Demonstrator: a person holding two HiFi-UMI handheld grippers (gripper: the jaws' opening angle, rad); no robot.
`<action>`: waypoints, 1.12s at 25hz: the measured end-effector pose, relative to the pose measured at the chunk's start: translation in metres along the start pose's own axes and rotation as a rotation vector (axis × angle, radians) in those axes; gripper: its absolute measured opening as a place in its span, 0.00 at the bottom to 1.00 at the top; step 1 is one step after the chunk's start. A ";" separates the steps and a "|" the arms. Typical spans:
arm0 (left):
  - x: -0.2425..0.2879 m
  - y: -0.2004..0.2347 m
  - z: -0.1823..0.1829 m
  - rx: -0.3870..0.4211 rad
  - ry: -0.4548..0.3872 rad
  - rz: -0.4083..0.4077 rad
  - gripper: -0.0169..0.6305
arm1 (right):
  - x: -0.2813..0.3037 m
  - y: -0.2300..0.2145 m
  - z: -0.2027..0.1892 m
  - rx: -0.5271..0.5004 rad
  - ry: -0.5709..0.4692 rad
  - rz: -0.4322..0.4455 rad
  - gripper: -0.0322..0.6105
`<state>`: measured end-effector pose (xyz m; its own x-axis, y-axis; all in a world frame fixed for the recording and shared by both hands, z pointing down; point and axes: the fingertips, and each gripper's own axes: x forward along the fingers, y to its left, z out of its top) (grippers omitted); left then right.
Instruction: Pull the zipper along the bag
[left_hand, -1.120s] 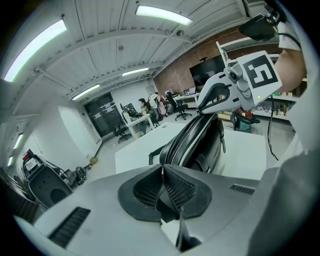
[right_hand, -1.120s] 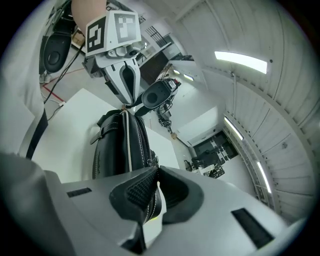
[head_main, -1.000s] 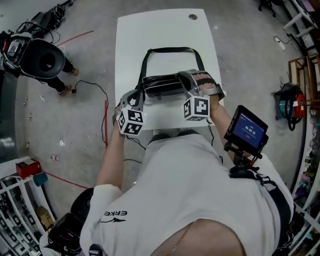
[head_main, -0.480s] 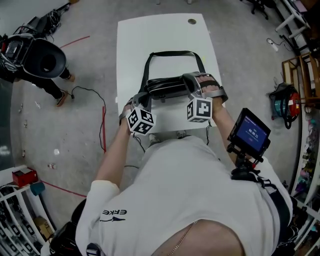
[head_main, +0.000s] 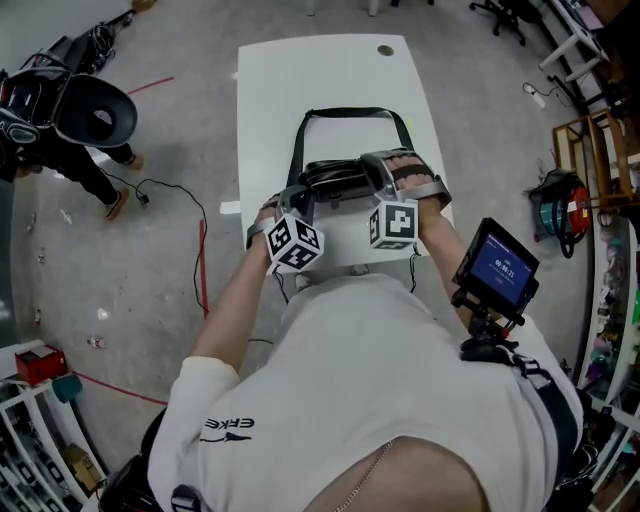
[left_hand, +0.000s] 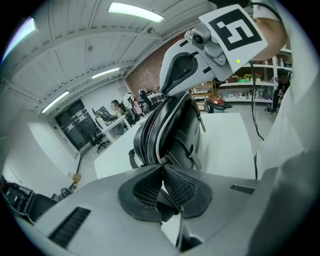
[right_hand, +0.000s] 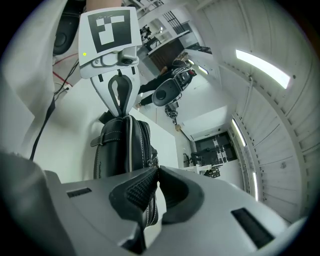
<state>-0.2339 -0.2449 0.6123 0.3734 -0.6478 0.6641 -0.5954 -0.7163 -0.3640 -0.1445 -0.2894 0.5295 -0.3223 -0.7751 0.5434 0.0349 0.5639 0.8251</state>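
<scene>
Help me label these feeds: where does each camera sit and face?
Head view: on the person's head, steeply down at black bag on white table; torso, forearms, left claw, right claw.
Left gripper view: on left claw, looking past its shut jaws at one bag end.
Right gripper view: on right claw, past its jaws at the opposite end.
Shared: the bag; each gripper view shows the other claw.

The person wears a white short-sleeved T-shirt (head_main: 370, 380) with dark lettering (head_main: 228, 428) near the left shoulder and a thin chain (head_main: 365, 480) at the neck. The left gripper (left_hand: 161, 167) and right gripper (right_hand: 156, 172) are grey shells with black ribbed pads (left_hand: 145, 187), each topped by a white cube (head_main: 295, 245) with black square markers.
</scene>
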 end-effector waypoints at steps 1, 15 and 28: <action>0.001 -0.001 0.002 0.003 -0.003 -0.003 0.03 | 0.000 -0.001 0.001 -0.004 0.001 0.002 0.07; 0.012 -0.019 0.028 0.063 -0.046 -0.050 0.03 | -0.001 0.003 0.009 -0.077 0.027 0.031 0.07; 0.016 -0.028 0.046 0.090 -0.073 -0.091 0.03 | 0.000 0.005 0.016 -0.160 0.060 0.060 0.07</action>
<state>-0.1789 -0.2471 0.6034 0.4757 -0.5938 0.6490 -0.4917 -0.7912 -0.3635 -0.1589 -0.2815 0.5313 -0.2581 -0.7596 0.5969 0.2044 0.5610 0.8022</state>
